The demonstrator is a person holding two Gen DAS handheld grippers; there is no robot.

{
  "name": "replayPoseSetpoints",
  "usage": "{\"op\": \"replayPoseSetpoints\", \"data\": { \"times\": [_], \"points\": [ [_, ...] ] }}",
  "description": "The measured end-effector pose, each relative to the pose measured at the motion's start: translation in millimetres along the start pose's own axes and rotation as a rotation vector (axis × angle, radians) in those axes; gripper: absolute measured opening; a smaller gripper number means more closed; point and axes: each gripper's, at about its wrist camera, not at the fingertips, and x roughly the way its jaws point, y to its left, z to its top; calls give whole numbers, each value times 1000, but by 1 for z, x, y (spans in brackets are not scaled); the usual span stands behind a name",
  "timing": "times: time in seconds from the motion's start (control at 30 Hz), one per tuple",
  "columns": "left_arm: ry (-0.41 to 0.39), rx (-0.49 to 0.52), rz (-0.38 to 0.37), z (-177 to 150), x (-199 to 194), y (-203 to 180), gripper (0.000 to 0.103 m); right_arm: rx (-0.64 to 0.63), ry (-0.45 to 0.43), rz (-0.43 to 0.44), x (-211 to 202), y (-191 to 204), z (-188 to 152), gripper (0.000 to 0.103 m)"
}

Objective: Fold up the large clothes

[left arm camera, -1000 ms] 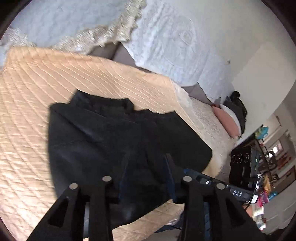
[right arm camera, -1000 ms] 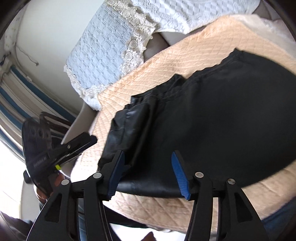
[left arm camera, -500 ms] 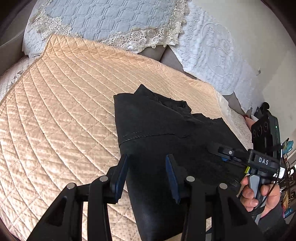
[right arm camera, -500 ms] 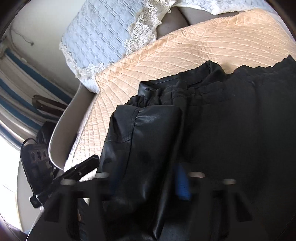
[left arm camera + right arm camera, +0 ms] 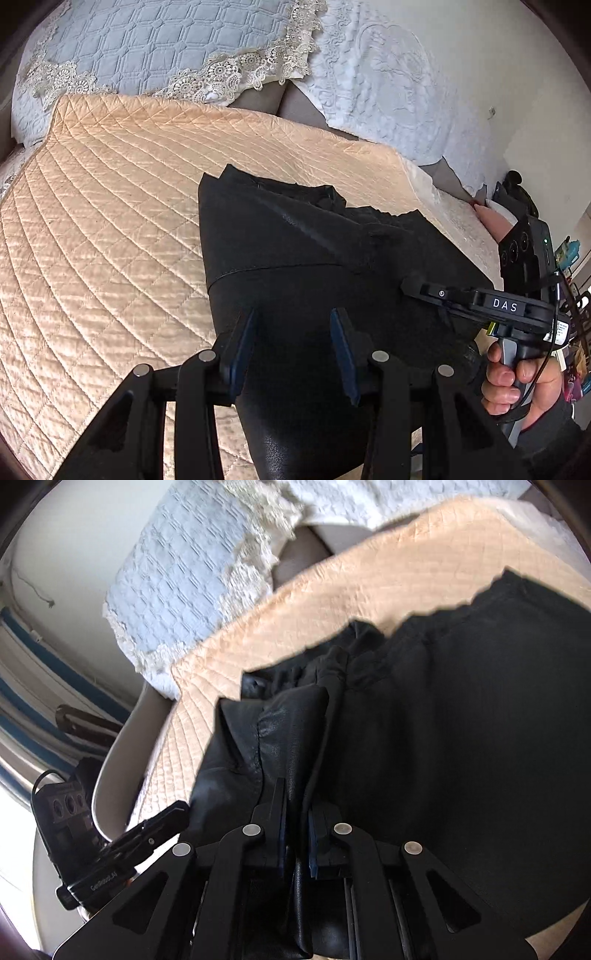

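A black leather-like garment [image 5: 295, 251] lies spread on a peach quilted blanket [image 5: 110, 221]. My left gripper [image 5: 291, 325] hangs open just above the garment's near left edge, its pads apart and not pressing on the fabric. In the right wrist view the garment [image 5: 461, 720] fills the right side, with a folded sleeve bunched at its left. My right gripper [image 5: 295, 806] is closing tight there, both pads pressing a raised fold of the garment between them. The right gripper [image 5: 410, 286] also shows in the left wrist view, held by a hand [image 5: 517, 380].
A blue-grey lace-edged pillow [image 5: 147, 48] and a white embossed pillow [image 5: 388, 85] lean at the head of the bed. Bare blanket [image 5: 332, 587] stretches left of and beyond the garment. The left gripper's body [image 5: 147, 842] sits past the bed's edge.
My right gripper went from wide open to closed on a fold of the garment. My left gripper shifted to the garment's left edge and sank lower, its opening unchanged.
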Motion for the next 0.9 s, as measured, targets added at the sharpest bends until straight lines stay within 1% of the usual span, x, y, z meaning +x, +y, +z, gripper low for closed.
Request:
{"op": "replayPoseSetpoints", "data": {
  "times": [0.07,0.13,0.17,0.2,0.23,0.27,0.3,0.4,0.43,0.5,0.53,0.57,0.63,0.67,0.7,0.8,0.9],
  "points": [
    [-15,2,-8,7,-4,-3,43,-19,-10,4,0,1,6,8],
    [-18,11,-15,10,0,-5,43,2,24,-11,12,-13,8,9],
    [-5,21,-19,10,6,-5,43,-3,51,-24,22,-21,6,10],
    [14,21,1,8,14,-4,43,14,64,-23,26,-27,3,11],
    [25,24,19,4,18,-3,43,22,58,-11,22,-29,1,13],
    [26,38,36,1,17,-5,43,7,50,-14,16,-27,0,15],
    [16,54,48,-2,11,-8,43,-17,43,-35,7,-22,-1,17],
    [-1,72,24,-10,-10,-12,43,-113,17,-89,-18,-5,-4,18],
    [-1,76,25,-14,-14,-13,43,-148,2,-90,-24,3,-5,18],
    [4,90,33,-22,-21,-16,43,-210,-15,-62,-37,20,-12,18],
    [4,97,35,-25,-23,-18,43,-232,-11,-52,-37,26,-16,18],
    [5,103,36,-31,-24,-19,43,-267,13,-47,-31,30,-23,18],
    [13,113,47,-39,-20,-22,44,-300,71,-93,-14,25,-35,18],
    [16,117,62,-43,-16,-24,45,-296,115,-150,0,17,-40,18],
    [18,121,71,-45,-13,-26,45,-292,126,-166,4,12,-43,18],
    [13,145,87,-47,-13,-32,47,-286,114,-177,2,10,-42,17],
    [21,115,58,-40,-19,-27,47,-318,96,-205,-9,19,-38,17]
  ]
}}
